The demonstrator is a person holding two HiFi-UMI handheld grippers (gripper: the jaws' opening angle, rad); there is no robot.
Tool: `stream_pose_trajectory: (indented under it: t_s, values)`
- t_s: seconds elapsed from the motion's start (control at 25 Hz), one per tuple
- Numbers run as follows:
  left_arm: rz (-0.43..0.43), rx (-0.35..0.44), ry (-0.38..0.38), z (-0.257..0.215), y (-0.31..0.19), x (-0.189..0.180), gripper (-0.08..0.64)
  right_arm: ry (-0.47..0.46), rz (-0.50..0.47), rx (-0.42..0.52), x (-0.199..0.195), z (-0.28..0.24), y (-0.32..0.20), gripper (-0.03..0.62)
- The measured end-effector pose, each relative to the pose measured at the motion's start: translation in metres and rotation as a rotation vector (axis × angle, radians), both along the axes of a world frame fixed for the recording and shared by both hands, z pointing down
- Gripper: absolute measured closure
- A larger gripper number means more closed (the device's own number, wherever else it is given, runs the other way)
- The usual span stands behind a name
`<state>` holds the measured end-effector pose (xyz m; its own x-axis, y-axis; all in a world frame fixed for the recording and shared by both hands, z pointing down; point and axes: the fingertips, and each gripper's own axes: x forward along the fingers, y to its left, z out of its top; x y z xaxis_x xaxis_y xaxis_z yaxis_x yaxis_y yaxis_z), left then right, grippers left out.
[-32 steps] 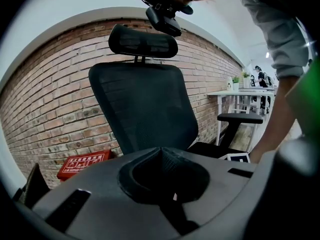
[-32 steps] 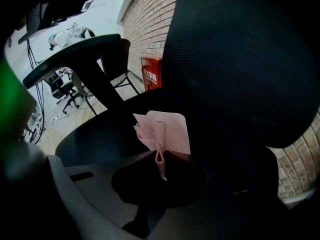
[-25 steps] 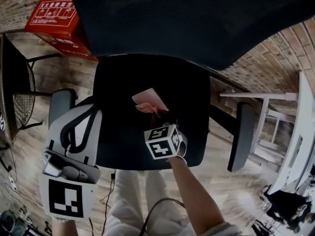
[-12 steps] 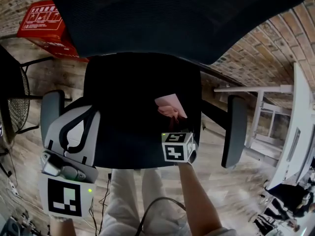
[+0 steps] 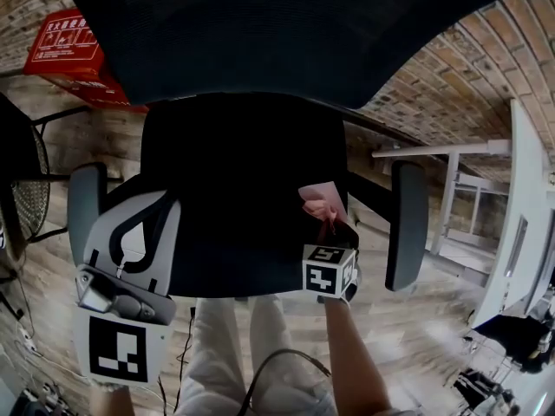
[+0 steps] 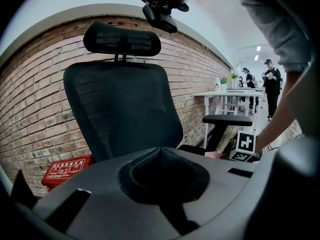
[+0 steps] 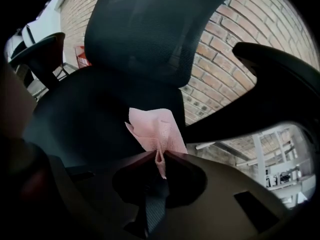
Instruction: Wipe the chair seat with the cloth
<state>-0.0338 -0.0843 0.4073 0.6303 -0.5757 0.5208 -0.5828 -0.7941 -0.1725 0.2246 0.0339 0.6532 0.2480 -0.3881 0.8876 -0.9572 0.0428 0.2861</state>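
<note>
Now the right gripper (image 5: 330,230) sits near the front right corner of the chair seat (image 5: 225,172), having carried the pink cloth (image 5: 322,201) across from the middle of the cushion over the last second. Its jaws are clamped on a pinched fold of the cloth (image 7: 157,129), and the rest fans out ahead of them over the dark fabric. That sweep suggests one pass from centre to right is nearly spent. Whether the cloth is pressed flat on the seat or only skimming it is hard to say from these angles.

Meanwhile the left gripper (image 5: 139,211) has stayed at the front left, beside the left armrest (image 5: 85,204), its jaws closed together with nothing between them.

As for room, the cloth lies close to the seat's right edge, with the right armrest (image 5: 408,224) just beyond a narrow gap, so little travel is left that way. Open cushion lies to the left and back toward the backrest (image 5: 286,24), which looks like the sensible ground for a return stroke.
</note>
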Motion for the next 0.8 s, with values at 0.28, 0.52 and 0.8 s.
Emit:
stream_pose_trajectory:
  t_s: [0.28, 0.52, 0.8]
  values:
    - [0.023, 0.005, -0.009, 0.0, 0.002, 0.001, 0.541, -0.034, 0.028, -0.001, 0.002, 0.001, 0.011, 0.538]
    - [-0.009, -0.006, -0.001, 0.0, 0.002, -0.009, 0.541, -0.096, -0.032, -0.017, -0.027, 0.007, 0.012, 0.538]
    - [-0.048, -0.008, 0.005, -0.002, 0.003, -0.026, 0.541, -0.201, -0.126, -0.03, -0.09, 0.014, 0.012, 0.54]
